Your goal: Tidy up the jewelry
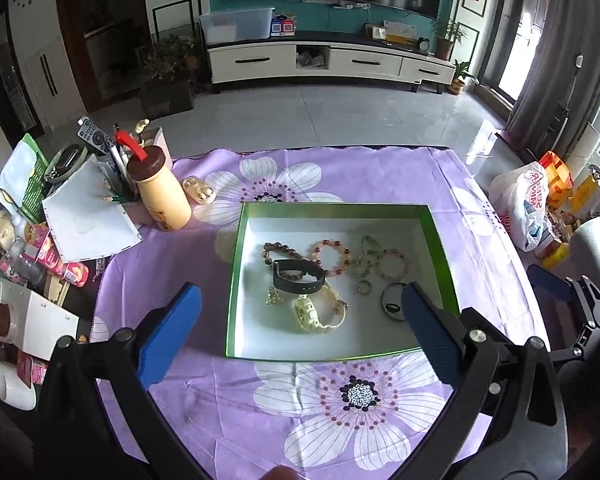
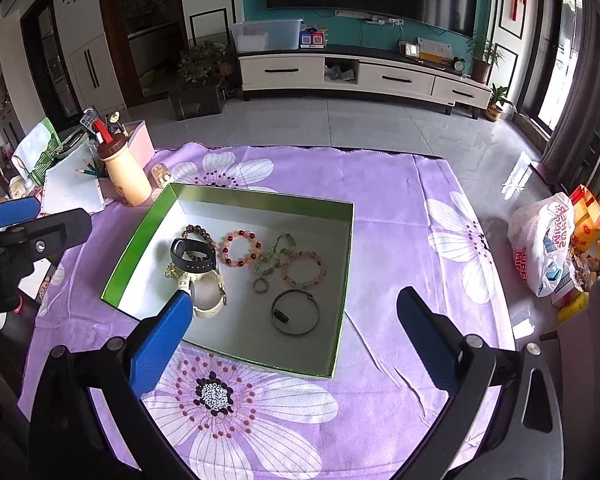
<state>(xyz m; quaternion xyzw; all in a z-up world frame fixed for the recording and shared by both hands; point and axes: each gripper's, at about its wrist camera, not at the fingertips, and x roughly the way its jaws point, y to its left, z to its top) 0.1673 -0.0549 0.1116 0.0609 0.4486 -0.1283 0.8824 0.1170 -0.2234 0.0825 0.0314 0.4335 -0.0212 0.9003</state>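
Two claws, left claw (image 1: 298, 332) and right claw (image 2: 294, 332), each with black angular arms. Flat blue textured pads (image 1: 168, 336) on the fingers. Round silver screws (image 2: 475, 341) at the pivots.

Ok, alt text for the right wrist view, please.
A green-rimmed open box on a purple floral cloth holds bracelets, a black watch, a cream watch and a dark bangle. The open, empty right gripper hovers above; the left gripper shows at the left edge.

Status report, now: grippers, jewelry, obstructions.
Left gripper and right gripper open, empty, above the cloth. Jewelry all in the green box: bracelets, watches, bangle. Nothing in the way.
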